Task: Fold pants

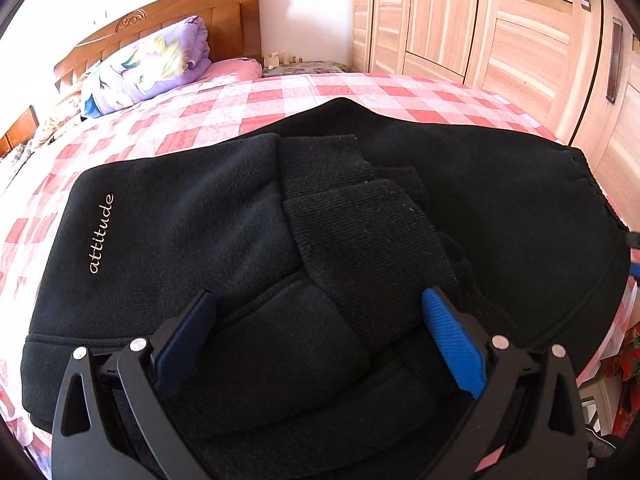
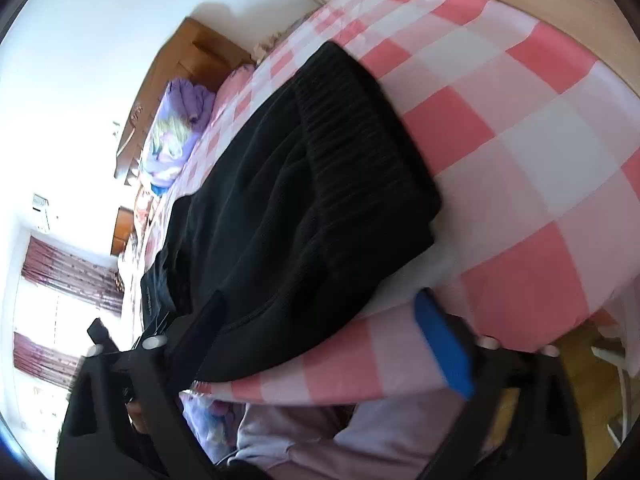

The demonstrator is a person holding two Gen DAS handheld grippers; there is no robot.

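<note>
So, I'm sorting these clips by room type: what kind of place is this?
A bedroom, most likely in a home. The black pants lie on a bed with a pink checked sheet, backed by a wooden headboard, with a tall wooden wardrobe alongside.

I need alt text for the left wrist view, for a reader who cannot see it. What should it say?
Black pants, partly folded and bearing the word "attitude", lie on a bed with a pink checked sheet. The open left gripper hovers over the ribbed cuffs that lie on top. Behind are a wooden headboard, a purple quilt and a wardrobe.
</note>
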